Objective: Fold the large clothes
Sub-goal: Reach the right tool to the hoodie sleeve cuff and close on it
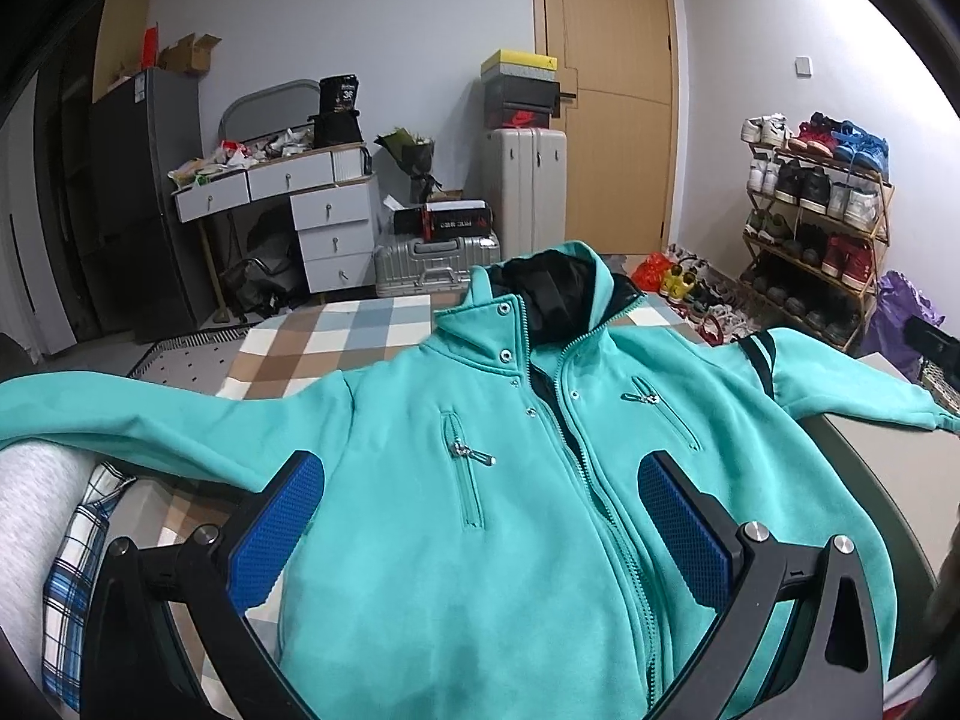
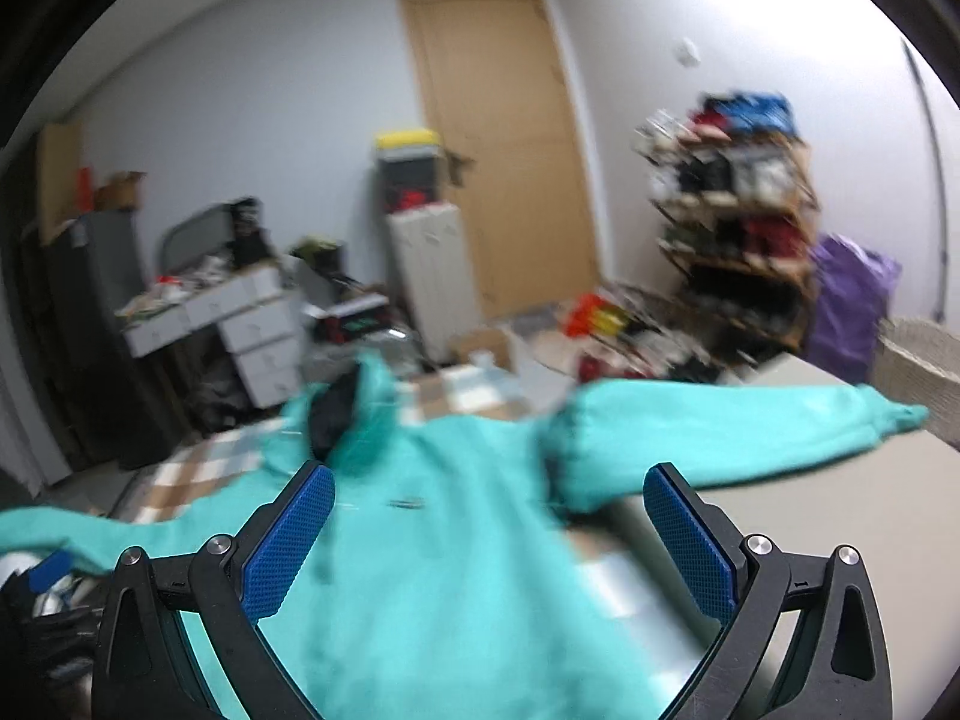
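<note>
Jaws of both grippers gape empty over the teal jacket (image 1: 480,480) on a checked blanket (image 1: 336,342) (cluttered bedroom).

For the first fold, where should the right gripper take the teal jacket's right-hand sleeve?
Probably at the cuff of the teal jacket. The sleeve lies spread straight out over the grey surface, so coming from its outer end lets the open right gripper carry it across the chest.

Shoe rack (image 1: 816,228), wooden door (image 1: 606,96), suitcases (image 1: 435,261)

The teal jacket (image 1: 510,540) is matt, soft fleece cloth with metal zips and a glossy black hood lining (image 1: 543,294).
</note>
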A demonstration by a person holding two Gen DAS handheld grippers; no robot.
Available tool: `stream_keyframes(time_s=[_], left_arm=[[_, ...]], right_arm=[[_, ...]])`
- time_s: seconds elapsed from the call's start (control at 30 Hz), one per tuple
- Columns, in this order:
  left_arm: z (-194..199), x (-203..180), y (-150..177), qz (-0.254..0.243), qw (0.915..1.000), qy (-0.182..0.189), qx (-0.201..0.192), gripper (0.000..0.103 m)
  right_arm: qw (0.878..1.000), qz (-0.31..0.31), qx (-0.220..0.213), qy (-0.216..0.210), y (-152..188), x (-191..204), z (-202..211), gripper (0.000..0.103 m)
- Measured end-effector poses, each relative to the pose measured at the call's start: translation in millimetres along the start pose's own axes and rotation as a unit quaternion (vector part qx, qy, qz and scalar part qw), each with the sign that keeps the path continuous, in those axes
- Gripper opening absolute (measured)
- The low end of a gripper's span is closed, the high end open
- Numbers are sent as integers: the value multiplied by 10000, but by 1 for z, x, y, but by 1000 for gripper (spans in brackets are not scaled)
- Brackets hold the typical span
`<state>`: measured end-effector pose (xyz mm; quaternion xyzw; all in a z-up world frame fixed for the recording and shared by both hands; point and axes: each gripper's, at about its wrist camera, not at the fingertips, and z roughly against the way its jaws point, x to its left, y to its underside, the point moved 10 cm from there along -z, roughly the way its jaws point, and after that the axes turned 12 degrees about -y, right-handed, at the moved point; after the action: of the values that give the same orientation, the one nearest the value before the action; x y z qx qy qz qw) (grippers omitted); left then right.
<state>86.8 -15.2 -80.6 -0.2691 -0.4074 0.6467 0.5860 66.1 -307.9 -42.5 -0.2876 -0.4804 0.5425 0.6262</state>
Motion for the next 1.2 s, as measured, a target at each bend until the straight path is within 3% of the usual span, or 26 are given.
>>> stream_keyframes(time_s=[0.17, 0.23, 0.33, 0.4, 0.5, 0.6, 0.77, 0.87, 0.97, 1.03, 1.1, 1.2], left_arm=[[-1, -12, 1, -141, 9999, 46, 47, 102], [-2, -17, 2, -196, 9998, 64, 75, 102], [-5, -25, 6, -295, 9995, 67, 122, 102], [-7, -29, 7, -361, 9992, 47, 151, 102], [-11, -35, 9, -467, 9987, 1, 200, 102], [-16, -37, 11, -528, 9982, -28, 274, 102], [-18, -42, 15, -647, 9972, -32, 371, 102], [-18, -46, 17, -750, 9965, -49, 375, 102], [-18, -49, 19, -823, 9959, -68, 375, 102], [-18, -49, 20, -851, 9956, -73, 388, 102], [-19, -50, 19, -868, 9954, -87, 389, 102], [-18, -52, 18, -912, 9951, -100, 360, 102]], right_arm=[[9957, -615, 372, 591, -15, -137, 7, 103], [9855, -1120, 610, 1123, -16, -218, 14, 103], [9670, -1937, 711, 1494, -11, -309, 26, 102], [9589, -2258, 693, 1573, -10, -349, 31, 102], [9396, -3042, 762, 1368, 3, -399, 30, 97], [9160, -3808, 767, 1000, 13, -421, 20, 93], [9164, -3724, 937, 1130, 7, -431, 9, 89], [9112, -3738, 1167, 1280, 14, -436, -5, 71], [9175, -3430, 1231, 1596, 10, -441, -11, 66], [9193, -3212, 1285, 1875, 8, -443, -15, 46], [9192, -2886, 1432, 2263, 7, -447, -18, 13], [9246, -2798, 1289, 2243, 0, -450, -20, 10]])
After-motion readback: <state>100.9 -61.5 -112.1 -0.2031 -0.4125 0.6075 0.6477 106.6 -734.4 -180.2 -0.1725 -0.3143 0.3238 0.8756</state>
